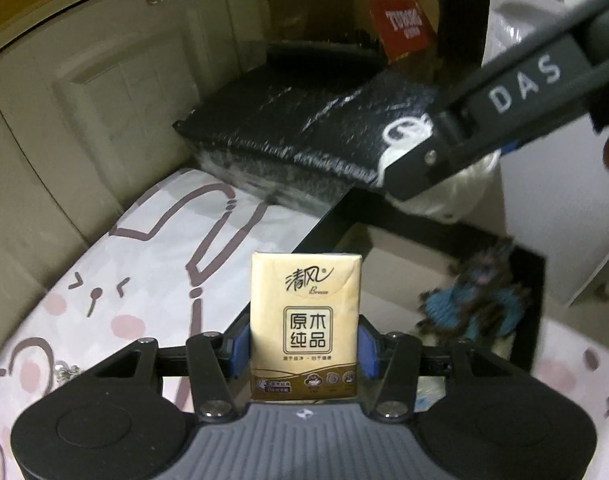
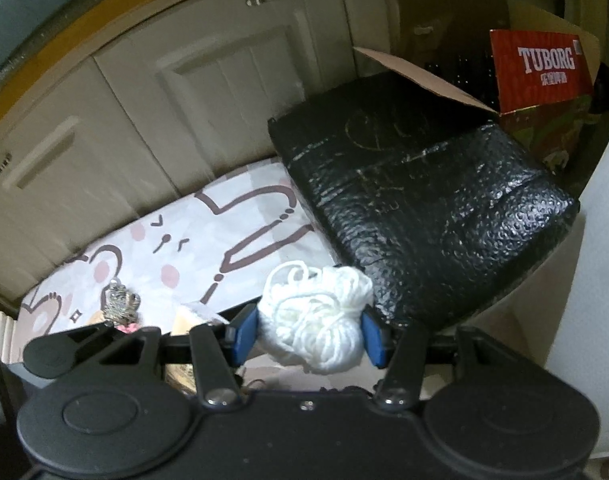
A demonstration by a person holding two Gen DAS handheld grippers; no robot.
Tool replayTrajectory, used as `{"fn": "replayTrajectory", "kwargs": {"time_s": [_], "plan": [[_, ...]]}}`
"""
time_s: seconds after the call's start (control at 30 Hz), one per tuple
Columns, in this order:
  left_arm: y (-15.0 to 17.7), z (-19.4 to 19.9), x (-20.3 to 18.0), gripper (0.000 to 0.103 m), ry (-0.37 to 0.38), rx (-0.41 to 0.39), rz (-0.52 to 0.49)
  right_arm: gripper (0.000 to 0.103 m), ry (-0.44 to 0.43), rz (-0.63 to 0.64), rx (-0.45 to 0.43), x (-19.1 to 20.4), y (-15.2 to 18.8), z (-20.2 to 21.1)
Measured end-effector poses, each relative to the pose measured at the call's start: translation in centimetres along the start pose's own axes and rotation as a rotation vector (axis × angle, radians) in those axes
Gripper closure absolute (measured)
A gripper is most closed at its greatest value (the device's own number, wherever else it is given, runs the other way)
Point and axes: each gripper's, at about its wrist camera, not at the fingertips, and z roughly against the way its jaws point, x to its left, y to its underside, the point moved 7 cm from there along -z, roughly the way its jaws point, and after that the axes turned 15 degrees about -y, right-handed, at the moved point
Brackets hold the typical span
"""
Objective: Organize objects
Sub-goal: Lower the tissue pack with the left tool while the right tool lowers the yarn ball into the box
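A tissue pack (image 1: 305, 326) is gripped upright by the left gripper (image 1: 304, 346); white yarn (image 2: 316, 320) is clamped by the right gripper (image 2: 309, 334). Placement in the black box (image 1: 538, 280) is judged next, with a steady lowering required.

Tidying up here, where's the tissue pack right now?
In the left wrist view, the tissue pack stands upright, clamped in the left gripper, at the black box's near-left rim.

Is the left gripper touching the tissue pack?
Touching. The left wrist view shows the left gripper with both blue pads pressed against the sides of the tissue pack.
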Motion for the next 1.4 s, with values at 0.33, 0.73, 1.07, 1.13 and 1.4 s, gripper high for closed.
{"fn": "replayTrajectory", "kwargs": {"time_s": [0.33,0.73,1.07,1.13,1.4], "plan": [[1.0,-0.4,0.1,0.026,-0.012,0.016,-0.064,0.048,0.022,0.012,0.036,-0.5,0.3,-1.7],[1.3,0.3,2.3,0.025,-0.010,0.085,0.068,0.025,0.015,0.014,0.036,0.3,0.6,-2.7],[1.3,1.0,3.1,0.025,-0.004,0.117,0.163,0.023,0.037,0.005,0.037,-0.2,0.7,-2.4],[1.2,1.2,3.1,0.025,-0.003,0.121,0.174,0.022,0.041,0.012,0.034,-0.1,0.7,-2.2],[1.2,2.8,4.1,0.024,-0.001,0.128,0.269,0.021,0.020,0.029,0.019,0.7,0.7,-1.3]]}}
